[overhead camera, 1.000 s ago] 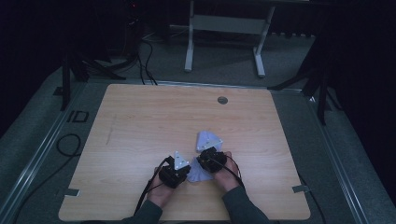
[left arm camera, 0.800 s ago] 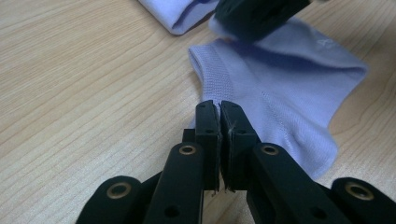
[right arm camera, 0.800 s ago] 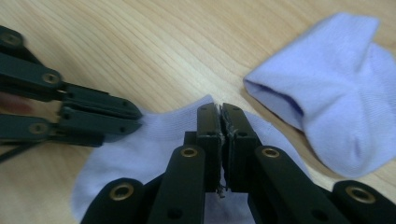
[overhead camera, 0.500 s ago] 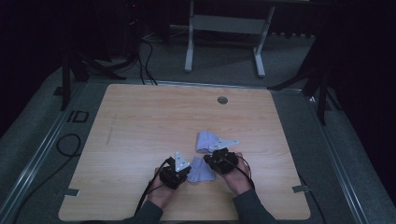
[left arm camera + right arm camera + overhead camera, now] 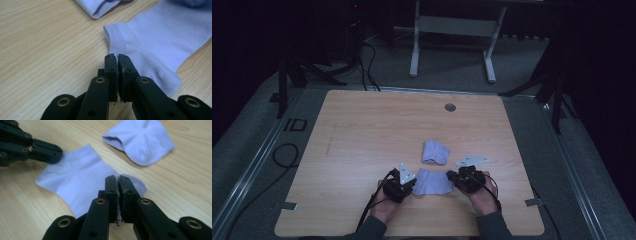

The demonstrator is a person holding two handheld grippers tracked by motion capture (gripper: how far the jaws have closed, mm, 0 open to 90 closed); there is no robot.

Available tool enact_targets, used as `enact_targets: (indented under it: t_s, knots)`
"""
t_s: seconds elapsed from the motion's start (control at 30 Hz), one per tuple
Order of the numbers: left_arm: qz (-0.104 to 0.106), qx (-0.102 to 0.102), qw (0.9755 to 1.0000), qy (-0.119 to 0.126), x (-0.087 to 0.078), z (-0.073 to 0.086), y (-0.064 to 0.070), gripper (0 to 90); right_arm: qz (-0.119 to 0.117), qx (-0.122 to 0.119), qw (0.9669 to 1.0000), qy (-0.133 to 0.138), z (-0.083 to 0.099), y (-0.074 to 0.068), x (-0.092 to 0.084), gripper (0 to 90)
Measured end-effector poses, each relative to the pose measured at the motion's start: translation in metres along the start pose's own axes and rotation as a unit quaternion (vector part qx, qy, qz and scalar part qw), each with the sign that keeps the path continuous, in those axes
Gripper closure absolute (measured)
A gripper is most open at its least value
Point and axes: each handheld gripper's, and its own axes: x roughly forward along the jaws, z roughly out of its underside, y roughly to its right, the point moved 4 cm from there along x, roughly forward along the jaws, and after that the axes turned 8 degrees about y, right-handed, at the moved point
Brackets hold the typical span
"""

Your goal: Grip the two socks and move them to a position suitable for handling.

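At the left of the high view, the left gripper (image 5: 408, 181) sits at the left end of a flat lavender sock (image 5: 432, 182) that lies on the worktop (image 5: 362, 130) near the person's edge; in the left gripper view its jaws are pressed together on the sock's ribbed cuff (image 5: 117, 40), with a sliver of knit caught between them. The sock stretches across to the right gripper (image 5: 455, 176), whose jaws in the right gripper view are likewise closed on the fabric at the rounded toe end, cloth showing in the seam between them. Just beyond the flat sock, apart from it, rests a second sock (image 5: 435, 152) folded into a soft bundle. Both look thin, light and limp: the knit will sag and crumple rather than keep a shape, and it stretches, so a pinch on a single layer could slip. The ribbed cuff, thicker and firmer, seems the surest place to hold, with the toe as the opposite anchor.
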Motion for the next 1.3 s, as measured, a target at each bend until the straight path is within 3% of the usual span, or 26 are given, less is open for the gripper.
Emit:
enact_targets:
  t_s: [0.3, 0.63, 0.8, 0.87, 1.03, 1.3]
  knots:
    - [0.006, -0.005, 1.0, -0.002, 0.0, 0.0, -0.002, 86.5, 0.015, 0.019, 0.9997, 0.0, 0.011, 0.014, -0.013, 85.9]
    - [0.008, -0.004, 1.0, -0.003, 0.0, 0.0, -0.002, 86.3, 0.029, 0.023, 0.9993, 0.002, 0.016, 0.022, -0.024, 83.8]
    - [0.01, -0.007, 0.9999, -0.002, 0.0, 0.0, -0.003, 86.0, 0.057, 0.027, 0.9979, -0.012, 0.022, 0.031, -0.03, 81.7]
    - [0.01, -0.01, 0.9999, -0.002, -0.001, 0.0, -0.003, 85.6, 0.064, 0.031, 0.9974, -0.013, 0.023, 0.033, -0.031, 80.3]
    - [0.016, -0.015, 0.9998, -0.003, -0.001, 0.0, -0.004, 82.3, 0.071, 0.036, 0.9968, -0.003, 0.022, 0.037, -0.031, 66.5]
    - [0.02, -0.026, 0.9995, -0.001, -0.003, 0.001, -0.006, 79.5, 0.072, 0.046, 0.9964, -0.004, 0.024, 0.04, -0.027, 59.7]
